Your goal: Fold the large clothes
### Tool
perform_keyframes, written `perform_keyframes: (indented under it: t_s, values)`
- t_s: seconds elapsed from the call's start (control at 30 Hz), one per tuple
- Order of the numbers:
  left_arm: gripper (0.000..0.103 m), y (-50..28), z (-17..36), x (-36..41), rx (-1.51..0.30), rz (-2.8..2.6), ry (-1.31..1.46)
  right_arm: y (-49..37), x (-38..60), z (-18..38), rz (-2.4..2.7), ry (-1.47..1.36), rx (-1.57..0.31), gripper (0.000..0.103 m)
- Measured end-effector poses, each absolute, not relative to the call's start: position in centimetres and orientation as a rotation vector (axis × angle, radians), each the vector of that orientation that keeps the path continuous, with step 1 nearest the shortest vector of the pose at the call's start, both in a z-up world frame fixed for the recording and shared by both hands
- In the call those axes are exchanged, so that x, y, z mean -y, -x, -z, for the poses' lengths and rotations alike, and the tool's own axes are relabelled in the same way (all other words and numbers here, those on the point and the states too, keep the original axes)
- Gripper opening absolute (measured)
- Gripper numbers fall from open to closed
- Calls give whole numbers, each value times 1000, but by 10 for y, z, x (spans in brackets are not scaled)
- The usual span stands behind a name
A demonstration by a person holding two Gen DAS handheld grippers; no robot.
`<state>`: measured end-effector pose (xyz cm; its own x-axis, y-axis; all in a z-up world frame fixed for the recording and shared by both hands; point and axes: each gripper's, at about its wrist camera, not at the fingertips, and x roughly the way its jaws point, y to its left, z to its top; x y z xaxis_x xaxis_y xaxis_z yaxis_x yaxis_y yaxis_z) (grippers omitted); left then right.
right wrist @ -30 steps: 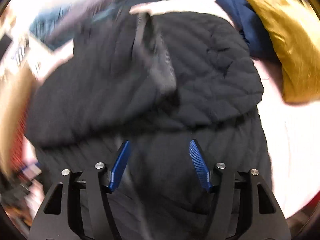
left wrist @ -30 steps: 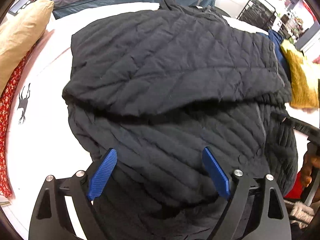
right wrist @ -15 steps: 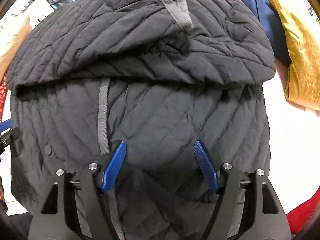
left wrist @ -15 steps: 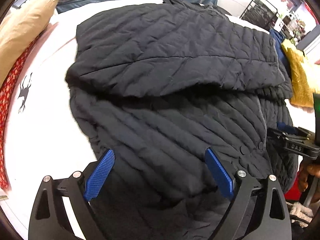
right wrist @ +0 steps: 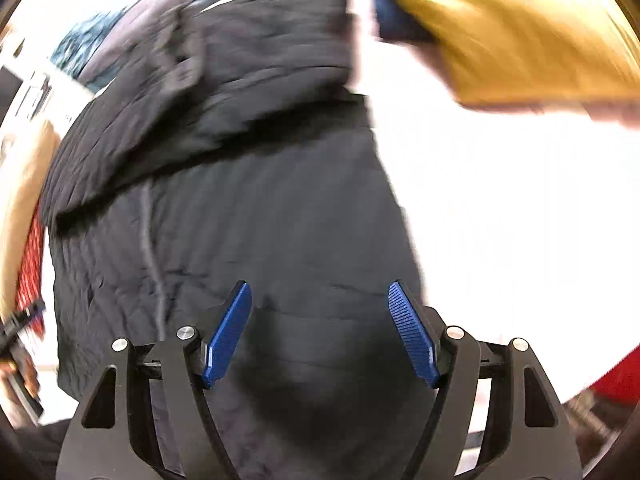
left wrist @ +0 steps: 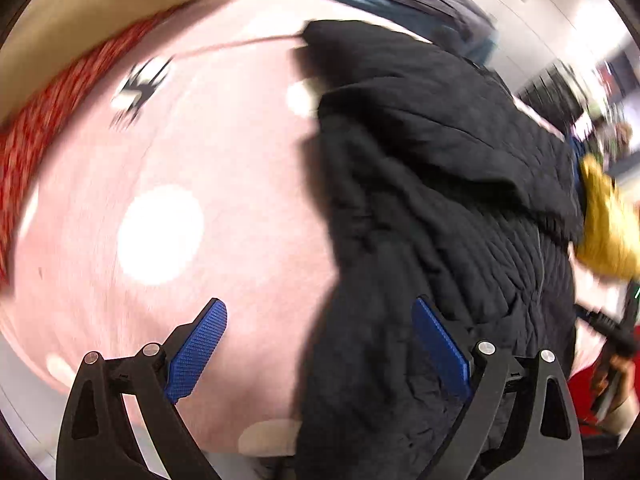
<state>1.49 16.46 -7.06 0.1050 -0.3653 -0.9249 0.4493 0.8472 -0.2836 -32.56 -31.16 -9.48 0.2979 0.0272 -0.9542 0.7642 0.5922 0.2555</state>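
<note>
Both views motion-blurred; fine detail lost. Black quilted jacket (left wrist: 432, 208) lies partly folded on pale pink bed (left wrist: 208, 208), upper layer doubled over lower (near hem cut off at frame bottom). Left tongs (left wrist: 318, 334) spread wide, empty, over jacket's left edge. Right tongs (right wrist: 320, 326) likewise released above lower panel. Yellow cushion (right wrist: 516, 28) beside jacket; red patterned fabric (left wrist: 44, 132), tan pillow (left wrist: 80, 12) at bed's left.
</note>
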Motion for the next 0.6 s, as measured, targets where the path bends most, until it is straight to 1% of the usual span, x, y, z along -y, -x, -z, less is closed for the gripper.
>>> perform_keyframes:
  t_s: [0.1, 0.2, 0.33, 0.43, 0.57, 0.6]
  values:
    - [91, -21, 78, -184, -1378, 589, 50, 351, 333, 103, 606, -930, -1166, 71]
    - [91, -16, 86, -186, -1405, 616, 95, 370, 341, 113, 569, -1083, -1135, 71]
    - [91, 2, 100, -175, -1466, 687, 67, 380, 339, 124, 504, -1129, -1134, 72]
    - [91, 22, 116, -168, -1524, 743, 24, 386, 333, 125, 459, -1130, -1124, 75]
    - [91, 44, 118, -159, -1498, 780, -105, 391, 316, 126, 369, -1135, -1156, 75]
    - [90, 48, 117, -157, -1501, 796, -128, 374, 318, 127, 346, -1128, -1170, 75]
